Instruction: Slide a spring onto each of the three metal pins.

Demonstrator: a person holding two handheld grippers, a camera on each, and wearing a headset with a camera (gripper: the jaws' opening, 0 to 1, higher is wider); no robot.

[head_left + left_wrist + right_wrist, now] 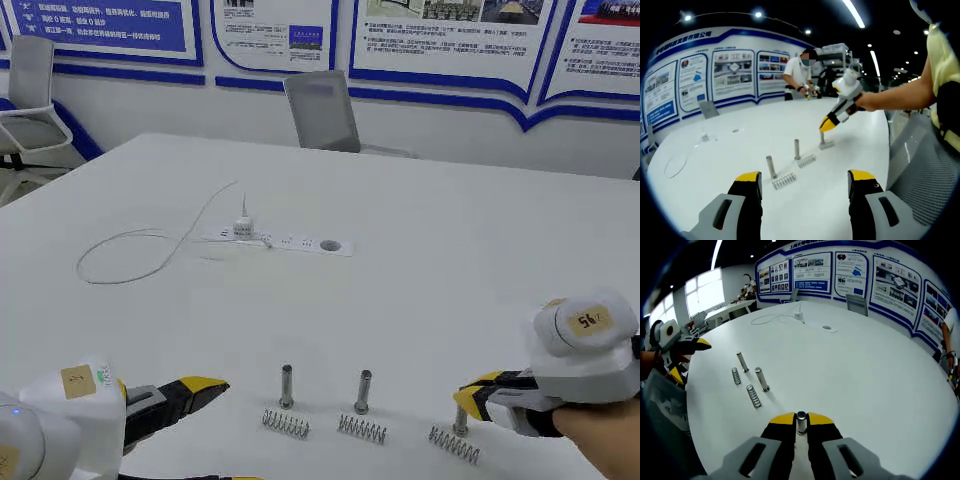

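The first step seems barely begun: the right tool (801, 420) is pinched narrowly on the rightmost pin (801, 425), the left tool (805, 176) gapes wide and empty, and all three springs (362, 430) lie on the tabletop (400, 290), so the next move probably calls for picking up a spring

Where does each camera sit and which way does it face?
Head view: headset, facing down at the table; left gripper, right gripper and a hand show.
Left gripper view: on that gripper, along its open jaws toward the pins; right arm shows.
Right gripper view: on that gripper, along jaws closed on the end pin; left gripper shows.
Shared: all see springs.
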